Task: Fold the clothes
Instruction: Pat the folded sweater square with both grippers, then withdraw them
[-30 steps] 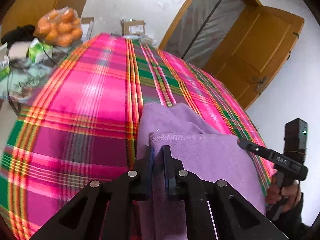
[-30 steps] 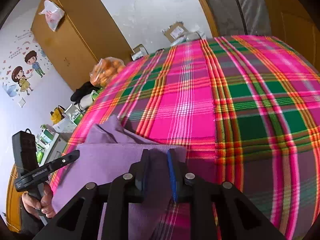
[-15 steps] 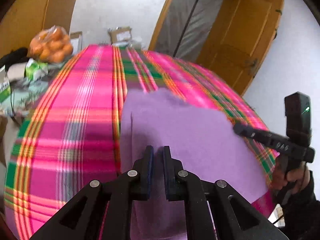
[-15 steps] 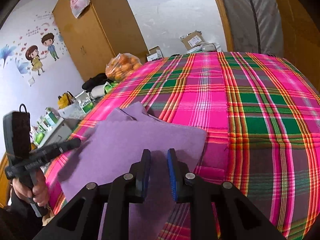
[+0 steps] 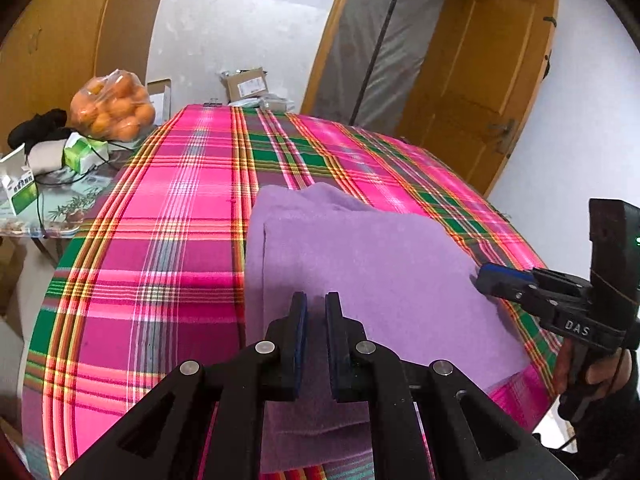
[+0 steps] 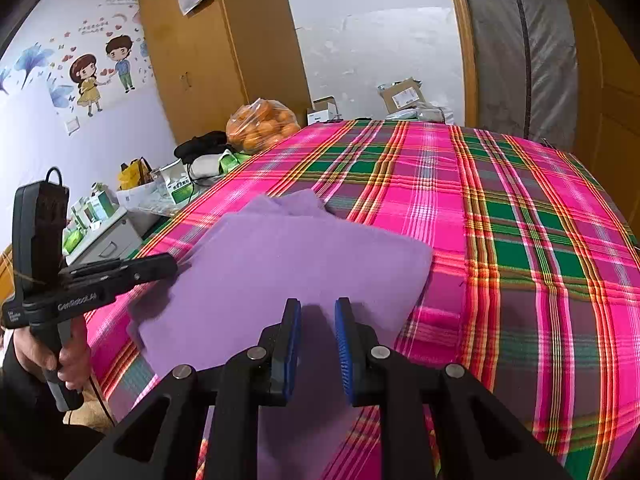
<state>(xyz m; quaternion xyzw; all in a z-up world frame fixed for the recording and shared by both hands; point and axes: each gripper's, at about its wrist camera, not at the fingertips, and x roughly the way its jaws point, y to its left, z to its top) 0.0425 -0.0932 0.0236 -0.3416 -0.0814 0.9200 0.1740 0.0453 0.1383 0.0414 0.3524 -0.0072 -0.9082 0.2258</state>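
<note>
Purple cloth (image 5: 360, 264) lies folded on the plaid cover (image 5: 160, 240), near its front edge, w/ a lower layer poking out at the far end. Left claw (image 5: 316, 308) is nearly together over the cloth's near-left edge; can't tell if it pinches fabric. Right claw (image 6: 318, 304) stands apart over the near-right part, nothing clamped. For the next fold: grab both near corners evenly, through all layers, lift together, keep edges lined up, lay flat w/o dragging the bottom layer.

Folded purple fleece cloth (image 5: 360, 272): near edge hidden behind black left gripper (image 5: 316, 320). Pink-green plaid bedcover (image 6: 520, 240): cut by frame bottom. Green-white cartons (image 5: 24, 196): print too small. Cardboard box (image 6: 402, 98): label unreadable.
</note>
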